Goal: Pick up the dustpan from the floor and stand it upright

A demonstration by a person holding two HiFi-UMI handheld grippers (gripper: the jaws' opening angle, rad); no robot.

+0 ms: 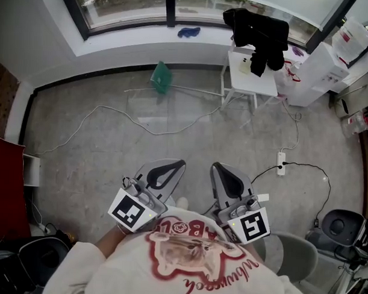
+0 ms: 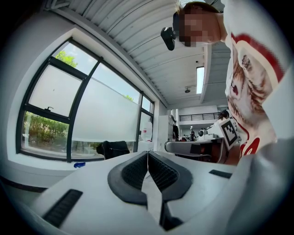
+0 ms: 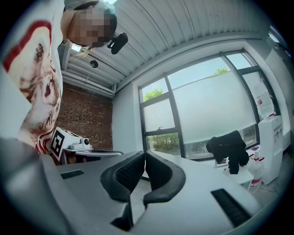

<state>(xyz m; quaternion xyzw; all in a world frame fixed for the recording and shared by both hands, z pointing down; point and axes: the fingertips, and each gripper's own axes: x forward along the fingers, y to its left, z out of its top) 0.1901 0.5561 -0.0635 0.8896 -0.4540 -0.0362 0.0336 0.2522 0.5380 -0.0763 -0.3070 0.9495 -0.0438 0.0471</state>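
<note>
In the head view a green dustpan (image 1: 162, 77) lies on the grey floor close to the window wall, far ahead of both grippers. My left gripper (image 1: 182, 164) and right gripper (image 1: 214, 167) are held side by side near the person's body, pointing level toward the window. Both are shut with nothing between the pads. The left gripper view shows its jaws (image 2: 147, 153) pressed together, and the right gripper view shows the same (image 3: 144, 153). Neither gripper view shows the dustpan.
A white chair (image 1: 252, 79) draped with a black garment (image 1: 260, 31) stands right of the dustpan. White cables (image 1: 113, 111) trail over the floor, and a power strip (image 1: 281, 162) lies at right. A red panel (image 1: 5, 185) stands left; an office chair (image 1: 341, 224) sits at lower right.
</note>
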